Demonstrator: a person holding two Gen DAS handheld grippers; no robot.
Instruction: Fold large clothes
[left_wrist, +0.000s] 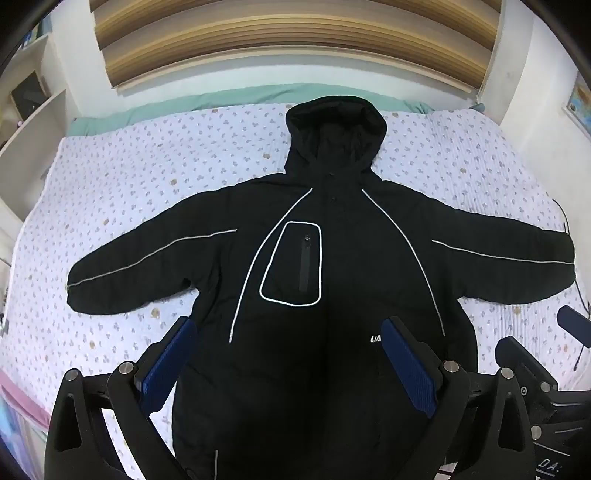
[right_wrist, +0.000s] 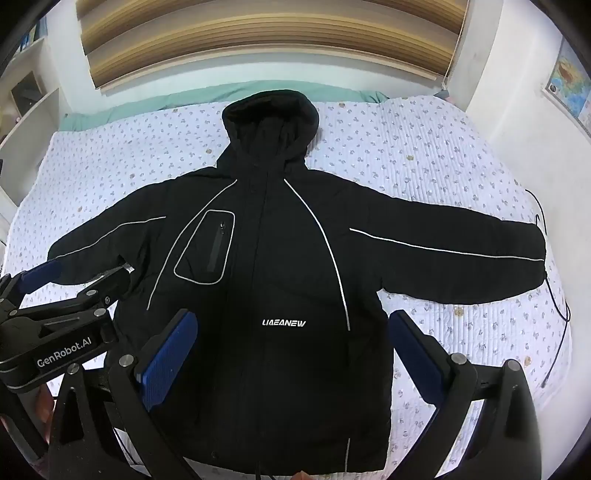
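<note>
The black hooded jacket (right_wrist: 280, 280) lies face up and spread flat across the middle of the bed (right_wrist: 424, 155), hood (right_wrist: 271, 122) toward the far wall, front closed, chest pocket (right_wrist: 207, 247) outlined in pale piping. Both sleeves stick straight out: one (right_wrist: 454, 254) runs toward the right edge of the mattress, the other (left_wrist: 147, 266) toward the left. Nothing looks folded yet, so I judge the job is at its very start.

My right gripper (right_wrist: 293, 354) hangs above the lower body of the jacket, near the printed logo (right_wrist: 283, 323), its blue pads (right_wrist: 166, 365) spread wide with nothing between them. My left gripper (left_wrist: 288, 365) hovers over the lower left front, equally wide apart and empty. The two tools sit close together; each shows at the edge of the other's view.

My worries from here: the jacket looks thick and padded, so a shallow pinch may catch only the top layer, and the front would lift away from the back and bunch. The shell looks smooth, so a sleeve could slide out mid-fold. A dark cable (right_wrist: 554, 280) trails on the quilt just beside the right cuff; reaching for that cuff could snag it. With the grippers this near each other, crossing paths risks a knock. The hem lies at the near edge of the bed, so a pull toward me could drag the jacket off.
</note>
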